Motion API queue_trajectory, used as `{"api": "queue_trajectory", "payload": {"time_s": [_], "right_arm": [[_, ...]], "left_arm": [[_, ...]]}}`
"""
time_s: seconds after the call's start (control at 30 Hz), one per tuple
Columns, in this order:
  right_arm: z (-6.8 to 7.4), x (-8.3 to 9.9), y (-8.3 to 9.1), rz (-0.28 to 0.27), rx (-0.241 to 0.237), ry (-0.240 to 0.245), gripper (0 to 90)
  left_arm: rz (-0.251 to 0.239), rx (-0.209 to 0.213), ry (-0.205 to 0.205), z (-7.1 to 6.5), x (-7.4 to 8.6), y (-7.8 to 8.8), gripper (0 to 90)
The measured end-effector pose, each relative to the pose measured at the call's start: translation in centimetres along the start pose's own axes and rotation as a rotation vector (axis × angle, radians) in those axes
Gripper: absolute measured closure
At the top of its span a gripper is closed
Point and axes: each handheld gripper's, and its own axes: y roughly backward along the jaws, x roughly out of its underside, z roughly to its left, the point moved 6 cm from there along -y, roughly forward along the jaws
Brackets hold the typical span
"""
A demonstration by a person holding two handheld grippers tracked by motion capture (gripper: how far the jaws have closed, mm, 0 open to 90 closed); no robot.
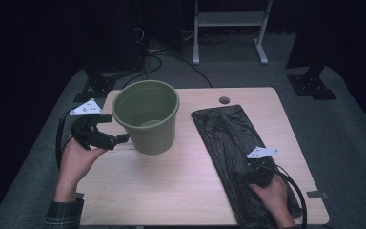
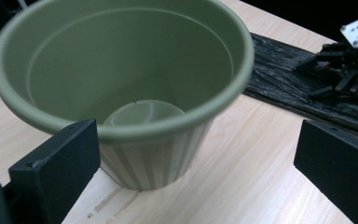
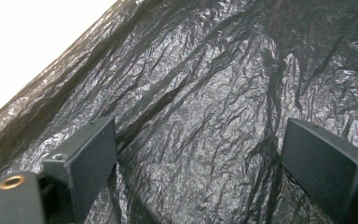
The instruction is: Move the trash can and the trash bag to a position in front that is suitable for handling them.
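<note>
An empty green plastic bucket point(image 1: 147, 117) stands upright on the wooden table point(image 1: 181, 191), left of centre. My left gripper point(image 1: 119, 138) is open just left of the bucket, near its lower wall. In the left gripper view the bucket point(image 2: 121, 74) looms close between my spread jaws. A flat, crinkled black plastic bag point(image 1: 233, 143) lies along the table's right side. My right gripper point(image 1: 252, 167) hovers low over the bag, open, and the bag point(image 3: 205, 102) lies beneath its wide jaws.
A small round hole point(image 1: 224, 100) sits in the table near the far edge. Beyond the table are a white stand point(image 1: 228, 28), black stand bases and cables on grey floor. Bare wood lies between bucket and bag.
</note>
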Motion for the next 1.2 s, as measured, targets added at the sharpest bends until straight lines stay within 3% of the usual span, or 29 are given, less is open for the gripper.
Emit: {"api": "queue_trajectory", "payload": {"time_s": [0.37, 0.83, 1.2], "right_arm": [[0.0, 0.0, 0.0, 0.0, 0.0, 0.0, 9.1], [0.0, 0.0, 0.0, 0.0, 0.0, 0.0, 9.1], [0.0, 0.0, 0.0, 0.0, 0.0, 0.0, 9.1]], "left_arm": [[-0.005, -0.012, 0.008, 2.5, -1.8, -1.1, 0.0], [0.024, -0.047, 0.05, 6.9, -1.7, -3.0, 0.0], [0.059, -0.039, 0.056, 7.7, -1.1, -4.4, 0.0]]}}
